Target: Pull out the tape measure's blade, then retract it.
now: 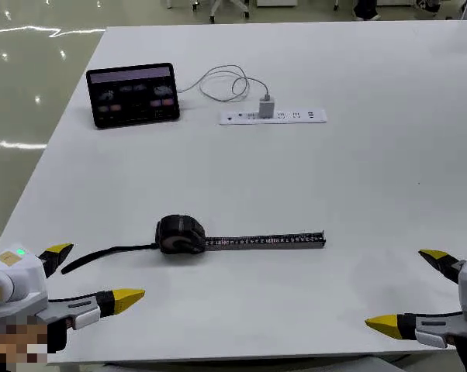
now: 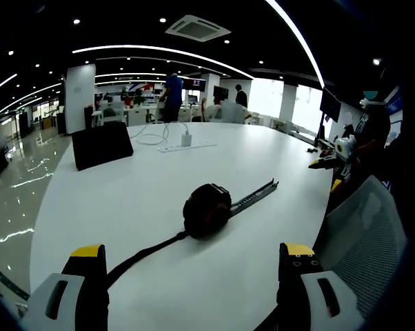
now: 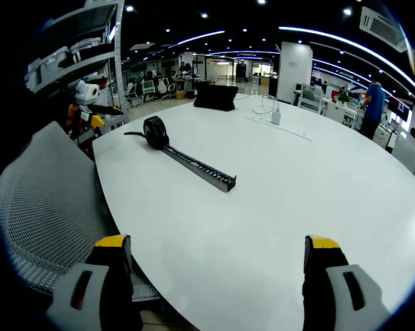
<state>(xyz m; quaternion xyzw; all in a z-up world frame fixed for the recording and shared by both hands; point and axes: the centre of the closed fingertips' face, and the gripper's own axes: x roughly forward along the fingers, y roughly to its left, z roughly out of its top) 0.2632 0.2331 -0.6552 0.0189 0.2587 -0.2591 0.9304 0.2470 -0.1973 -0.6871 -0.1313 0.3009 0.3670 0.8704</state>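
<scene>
Head view — left hand-held gripper [image 1: 95,272], right hand-held gripper [image 1: 404,289] — both gape.

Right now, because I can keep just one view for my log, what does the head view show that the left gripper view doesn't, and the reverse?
Head view adds: both grippers seen from above, the left gripper and right gripper, jaws apart, plus the tablet with its screen lit. Left gripper view adds: a mesh chair back, ceiling lights and people standing far off. Shared: the tape measure with its blade out on the white table, its black strap, and the power strip.
</scene>
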